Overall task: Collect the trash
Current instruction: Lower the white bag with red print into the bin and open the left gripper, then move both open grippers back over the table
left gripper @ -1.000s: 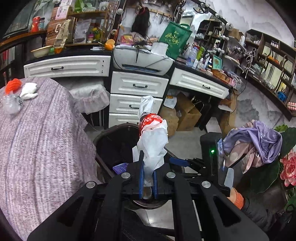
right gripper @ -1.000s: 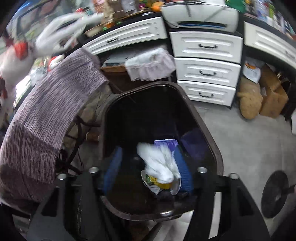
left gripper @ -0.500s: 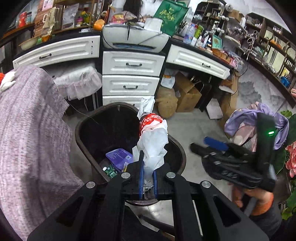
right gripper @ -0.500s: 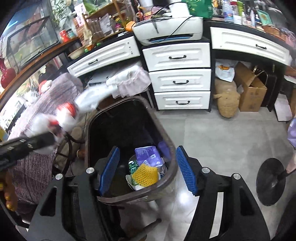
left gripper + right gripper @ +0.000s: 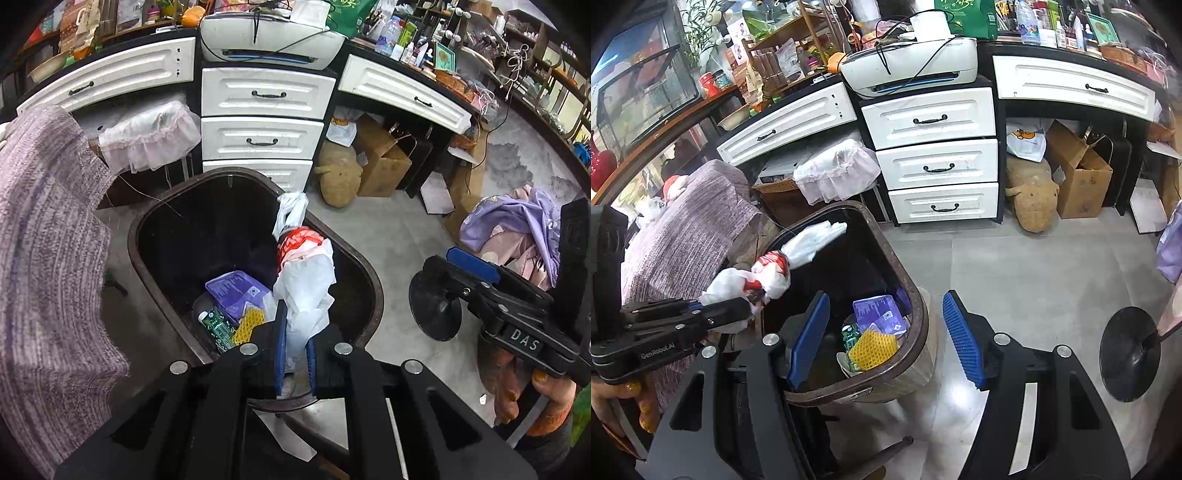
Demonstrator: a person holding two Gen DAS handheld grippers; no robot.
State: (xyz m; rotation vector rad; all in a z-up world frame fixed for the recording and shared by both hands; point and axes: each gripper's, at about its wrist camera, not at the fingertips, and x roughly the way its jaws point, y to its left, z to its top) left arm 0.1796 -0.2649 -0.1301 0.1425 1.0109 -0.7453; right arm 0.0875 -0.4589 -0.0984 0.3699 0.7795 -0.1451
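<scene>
Left gripper [image 5: 294, 354] now lower, over bin [image 5: 373, 291] near rim; jaws pinched on white-and-red plastic bag [image 5: 306, 280], drop due. Right gripper [image 5: 886, 339] pulled back, jaws wide, empty.

Two readable marks on the tools

"DAS" stands in white on the right hand-held gripper [image 5: 469, 269]; "GenRobot.AI" runs along the side of the left hand-held gripper [image 5: 753, 301].
</scene>
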